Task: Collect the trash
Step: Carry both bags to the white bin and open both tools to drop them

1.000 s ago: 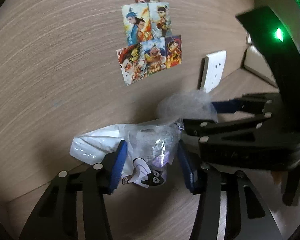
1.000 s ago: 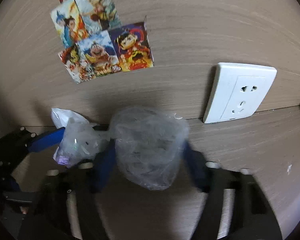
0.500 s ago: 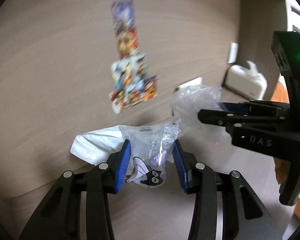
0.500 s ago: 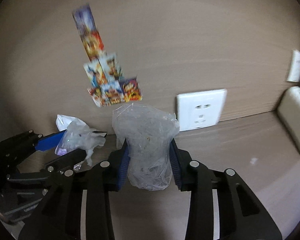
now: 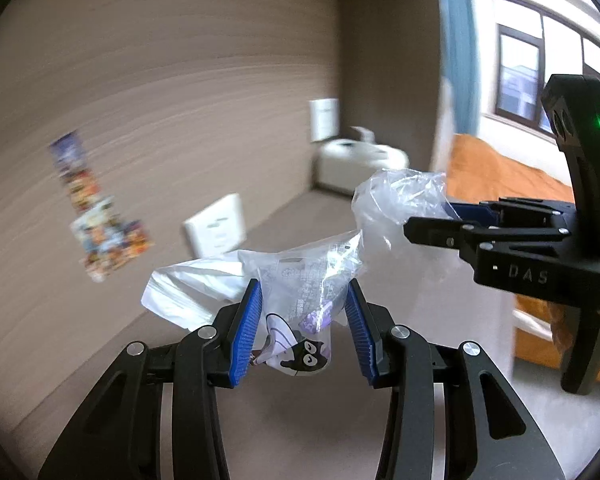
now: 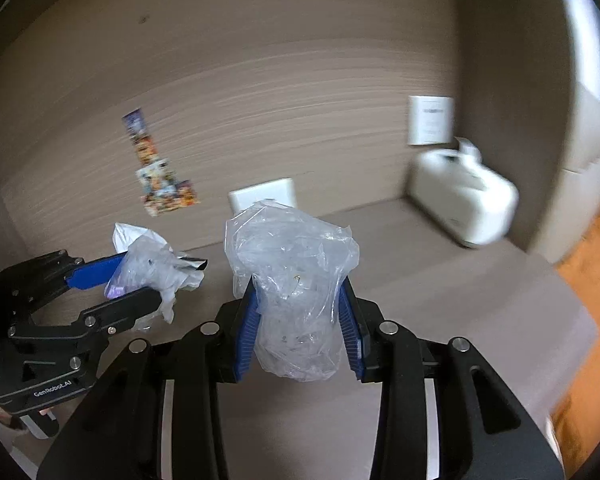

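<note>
The left gripper (image 5: 302, 322) is clamped on a printed plastic wrapper (image 5: 300, 300), which sits squeezed between its two blue pads (image 5: 246, 332) and fans out above them, with a white flap spreading off to the left. The right gripper (image 6: 298, 324) is closed on a crumpled clear plastic bag (image 6: 294, 288); the bag bulges over the pad tops and hangs a little below them. Taking the white wall socket (image 6: 264, 198) as the mark, the clear bag is held in the air right in front of it, and the wrapper is held to its left, beside the other tongs.

Only the left wrist view shows the wrapper's black cartoon face and small print, as well as a window (image 5: 540, 80) and an orange bedspread (image 5: 500, 176) far to the right of the socket. Only the right wrist view shows the clear bag whole. Both views are blurred around the stickers (image 6: 160, 184) on the wall and the white appliance (image 6: 460, 200) on the shelf.
</note>
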